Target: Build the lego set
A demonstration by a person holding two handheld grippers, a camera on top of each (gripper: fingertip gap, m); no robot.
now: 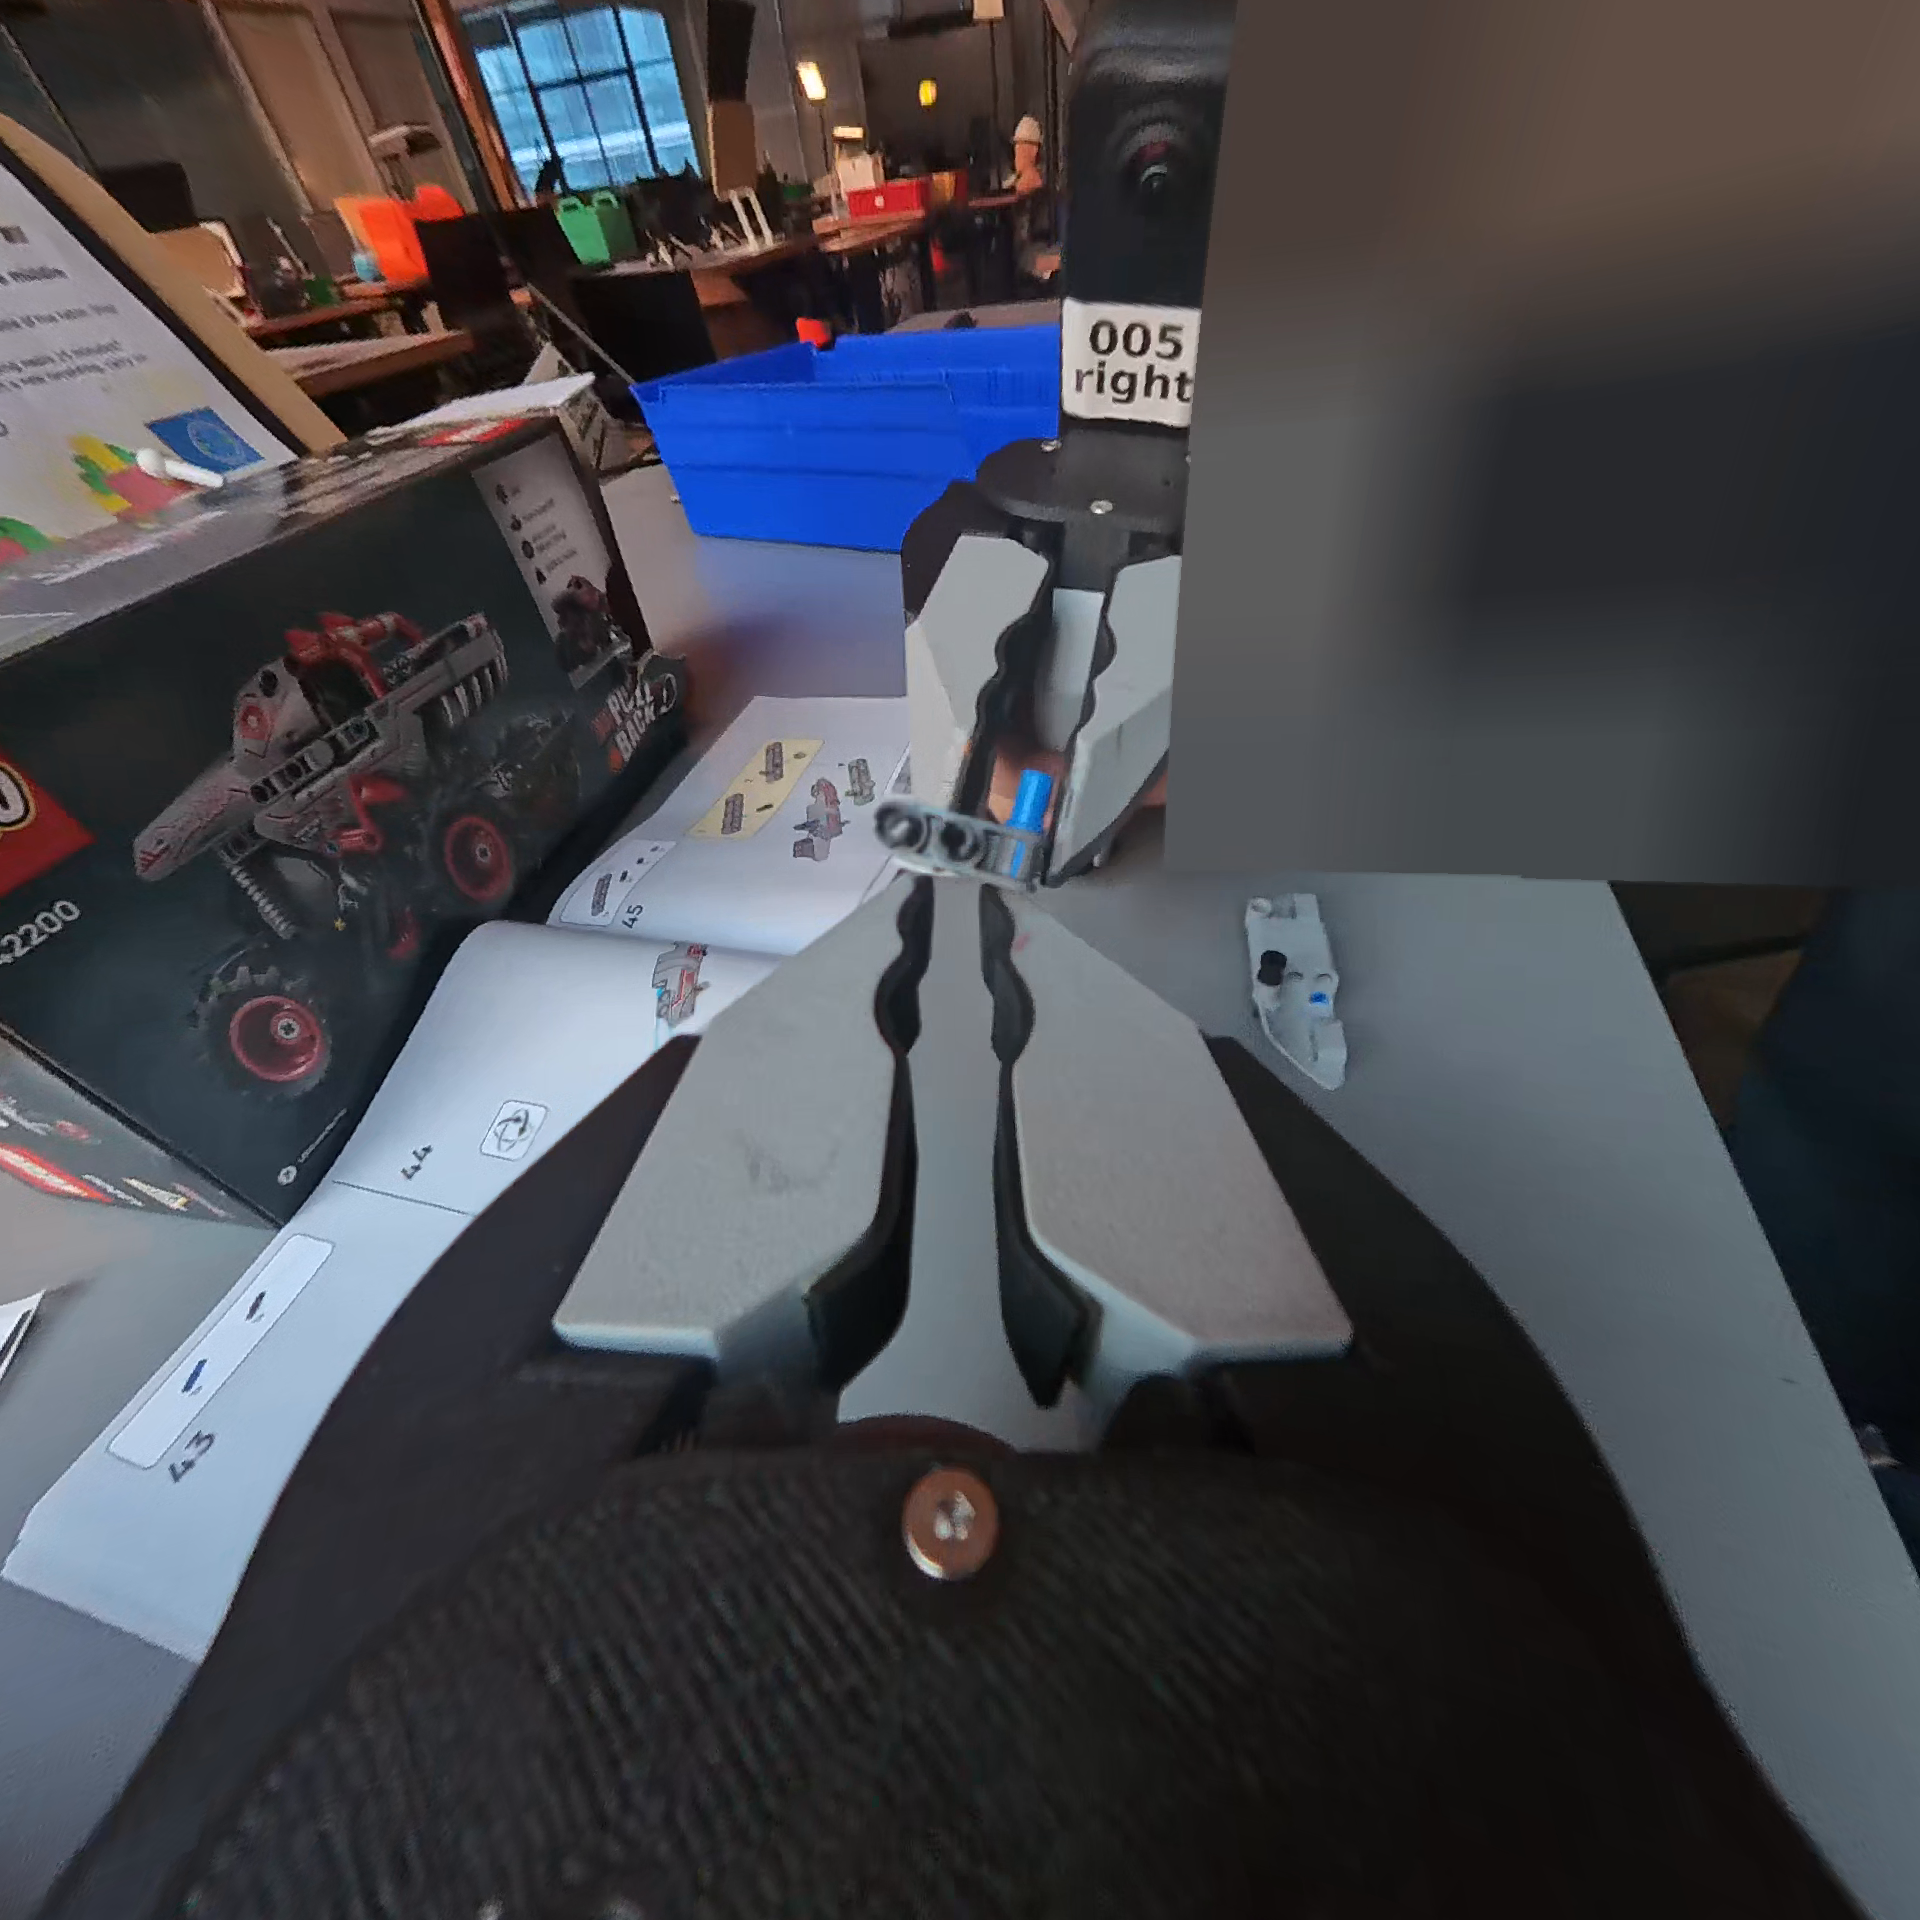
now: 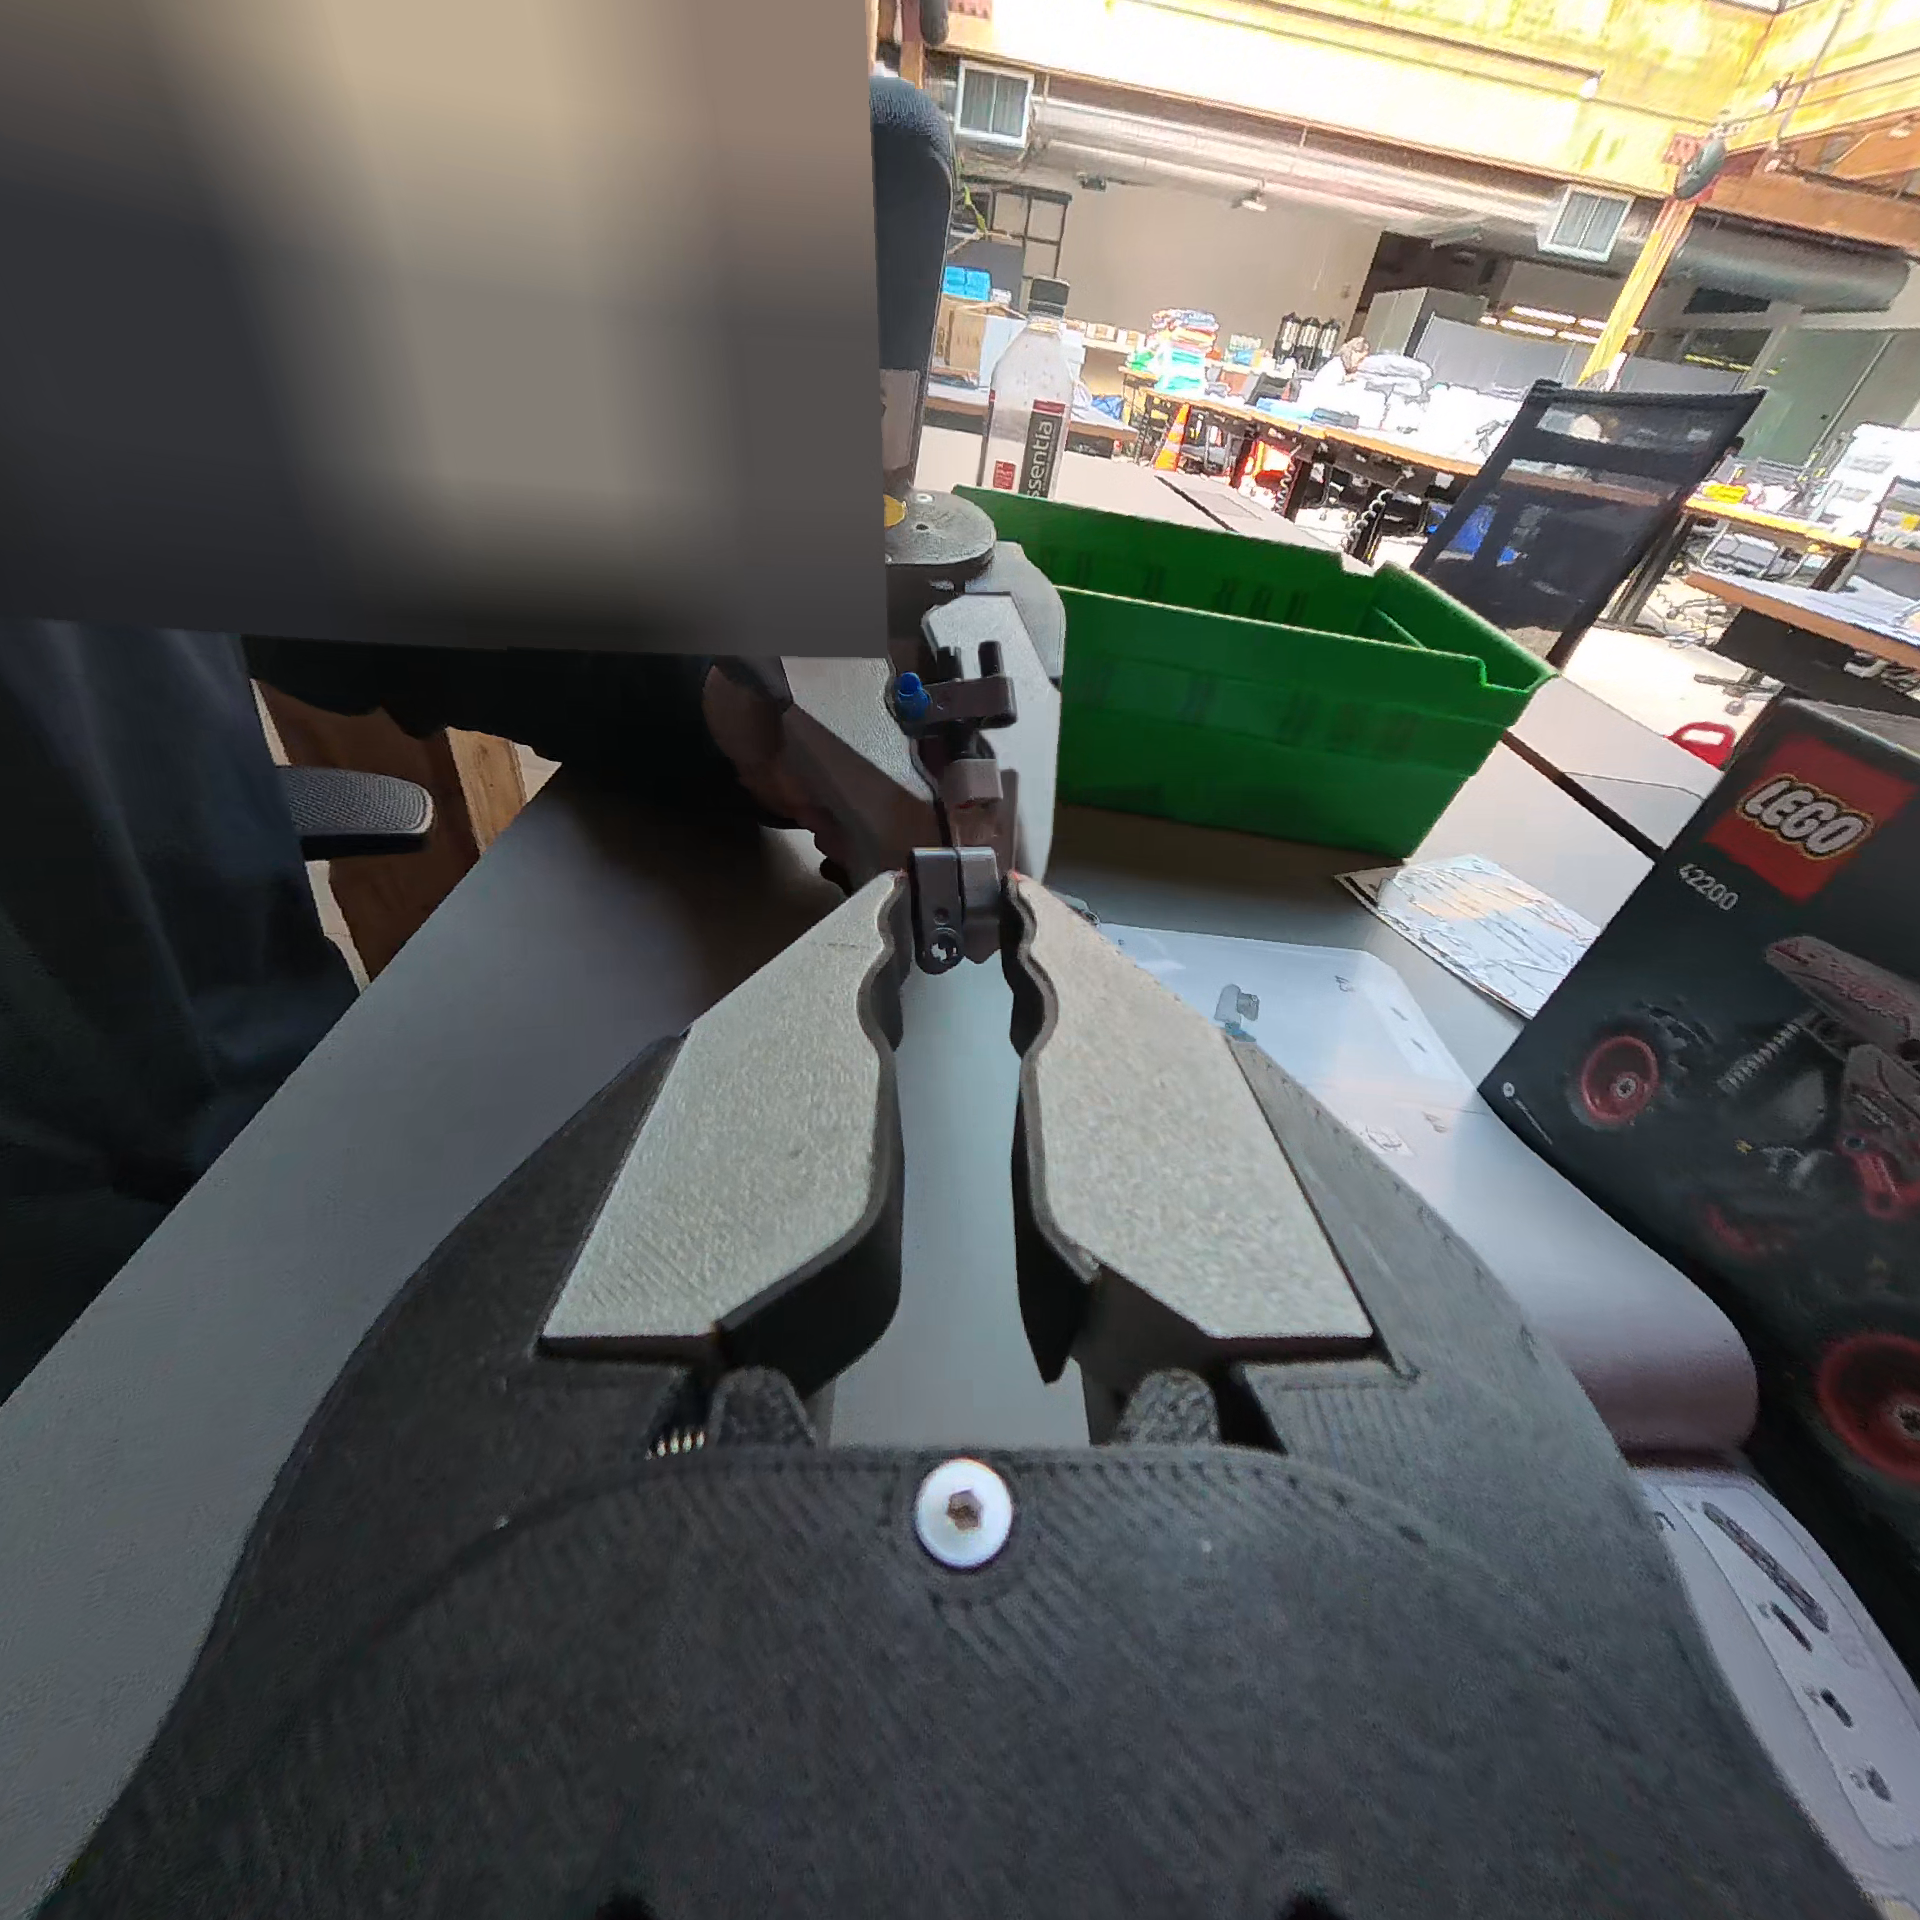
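- Two grippers meet over the table: left gripper pinches a grey beam.
- Right gripper clamps a dark connector.
- Only the left view shows the blue bin; only the right, the green bin.

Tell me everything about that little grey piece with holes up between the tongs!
The small grey plastic lego beam is a short bar with a row of round holes facing the left camera. A bright blue pin stands up at one end. The beam lies roughly level in the air above the grey table. The right tongs pinch the end with the pin. The left tongs sit just beneath it; whether they touch is unclear.
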